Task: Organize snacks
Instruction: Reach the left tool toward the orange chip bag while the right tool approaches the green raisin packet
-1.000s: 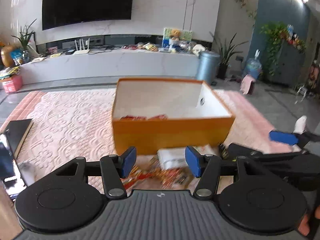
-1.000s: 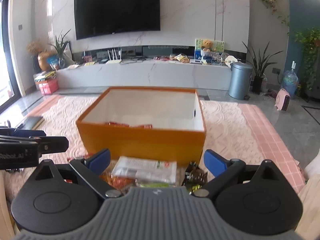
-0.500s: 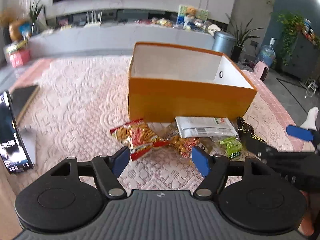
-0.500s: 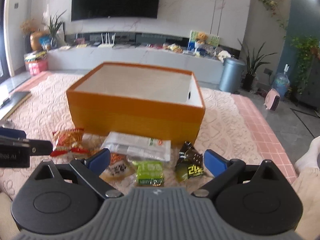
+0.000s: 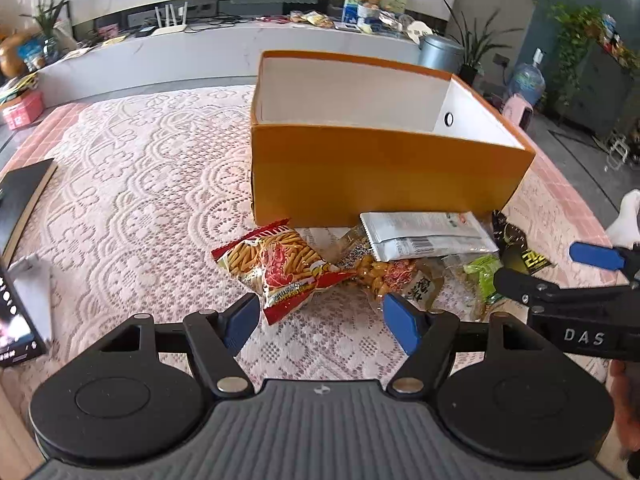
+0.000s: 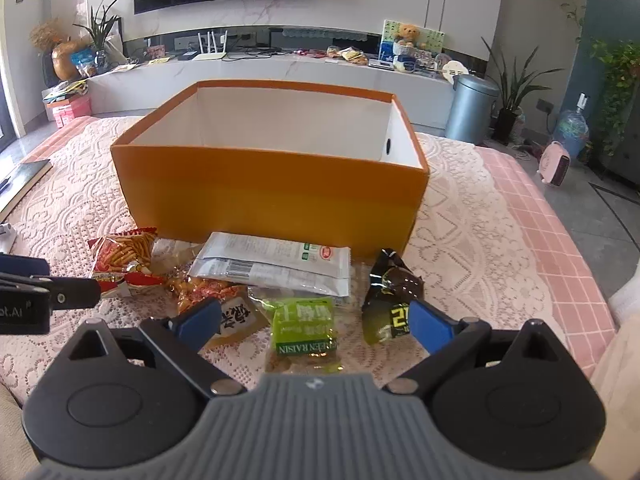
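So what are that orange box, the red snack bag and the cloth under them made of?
The orange box looks like matte cardboard: flat stiff walls, thin rim, plain white inside. The red snack bag seems to be glossy plastic film, crinkled and catching the light, with crimped ends. The cloth appears to be cream lace with an openwork scallop pattern, pink showing through its holes.

both grippers drawn back, snack packets (image 6: 276, 268) revealed

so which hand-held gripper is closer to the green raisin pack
Right. The right hand-held gripper is open directly over the green raisin pack; the left hand-held gripper sits off to its left, by the red snack bag.
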Demonstrator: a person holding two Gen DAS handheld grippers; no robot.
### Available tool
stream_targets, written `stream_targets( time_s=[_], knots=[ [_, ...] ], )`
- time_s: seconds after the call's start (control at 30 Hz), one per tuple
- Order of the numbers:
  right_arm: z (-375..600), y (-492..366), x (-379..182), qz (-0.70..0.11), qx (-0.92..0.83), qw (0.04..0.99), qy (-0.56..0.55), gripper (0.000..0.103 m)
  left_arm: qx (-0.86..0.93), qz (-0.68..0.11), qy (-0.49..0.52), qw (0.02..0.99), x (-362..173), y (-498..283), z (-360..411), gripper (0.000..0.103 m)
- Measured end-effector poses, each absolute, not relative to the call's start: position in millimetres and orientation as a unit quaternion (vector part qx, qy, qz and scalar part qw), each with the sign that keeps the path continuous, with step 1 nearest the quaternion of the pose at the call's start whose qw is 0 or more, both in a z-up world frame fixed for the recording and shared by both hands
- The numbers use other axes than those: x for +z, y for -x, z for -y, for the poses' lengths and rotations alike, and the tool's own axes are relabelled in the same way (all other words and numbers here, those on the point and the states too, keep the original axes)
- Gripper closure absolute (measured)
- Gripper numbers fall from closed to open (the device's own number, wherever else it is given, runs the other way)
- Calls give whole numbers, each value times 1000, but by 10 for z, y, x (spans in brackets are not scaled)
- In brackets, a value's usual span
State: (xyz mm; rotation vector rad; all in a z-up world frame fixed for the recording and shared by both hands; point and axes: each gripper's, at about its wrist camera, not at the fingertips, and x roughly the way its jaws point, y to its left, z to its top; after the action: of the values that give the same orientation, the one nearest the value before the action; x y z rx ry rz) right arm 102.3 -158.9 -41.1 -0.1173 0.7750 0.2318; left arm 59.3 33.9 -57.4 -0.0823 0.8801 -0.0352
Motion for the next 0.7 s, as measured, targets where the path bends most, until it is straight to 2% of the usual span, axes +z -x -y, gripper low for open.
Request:
stream_targets(
  time_s=[0.43,0.6,0.7],
  knots=[
    [1315,-1306,-635,-380,159,906,96,6,53,-440,179,878,-760,-940,-631,20],
    [1126,-1344,-750,-360,155,902,181,15,86,-450,170,872,-846,-1025,-649,20],
    [1068,-1373,-829,-353,152,899,208,24,88,-462,172,866,-909,-1067,-672,20]
  ],
)
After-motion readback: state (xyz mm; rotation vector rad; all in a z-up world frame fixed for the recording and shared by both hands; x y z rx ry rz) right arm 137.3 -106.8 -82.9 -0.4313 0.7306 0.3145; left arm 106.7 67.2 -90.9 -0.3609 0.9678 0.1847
